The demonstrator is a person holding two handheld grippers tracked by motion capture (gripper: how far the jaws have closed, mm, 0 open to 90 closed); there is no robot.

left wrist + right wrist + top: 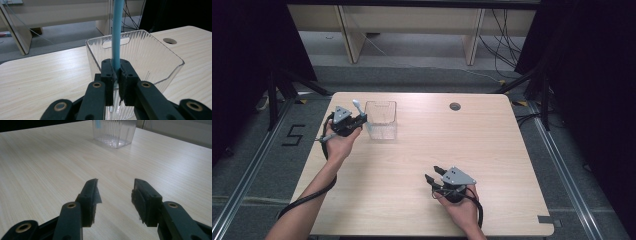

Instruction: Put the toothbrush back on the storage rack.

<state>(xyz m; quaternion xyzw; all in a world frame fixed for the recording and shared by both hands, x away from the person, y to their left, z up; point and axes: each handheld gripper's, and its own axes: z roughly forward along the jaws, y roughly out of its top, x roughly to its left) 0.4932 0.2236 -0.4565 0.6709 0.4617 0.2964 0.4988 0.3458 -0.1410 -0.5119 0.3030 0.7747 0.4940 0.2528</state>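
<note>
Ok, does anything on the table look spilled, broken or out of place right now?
Nothing stands out. The clear ribbed container stands upright on the table, the left gripper pinches a light blue handle, and the right gripper rests open.

On the table (412,165), the ribbed bin (381,120) stands just right of the left gripper (360,118), whose jaws sit at the bin's near-left wall, pinching the stick (117,30) that rises upright between them. The right gripper (432,173) rests well apart, nearer the person and to the right, with the bin far ahead of its jaws. A cable hole (455,106) lies beyond the bin, to the right.
</note>
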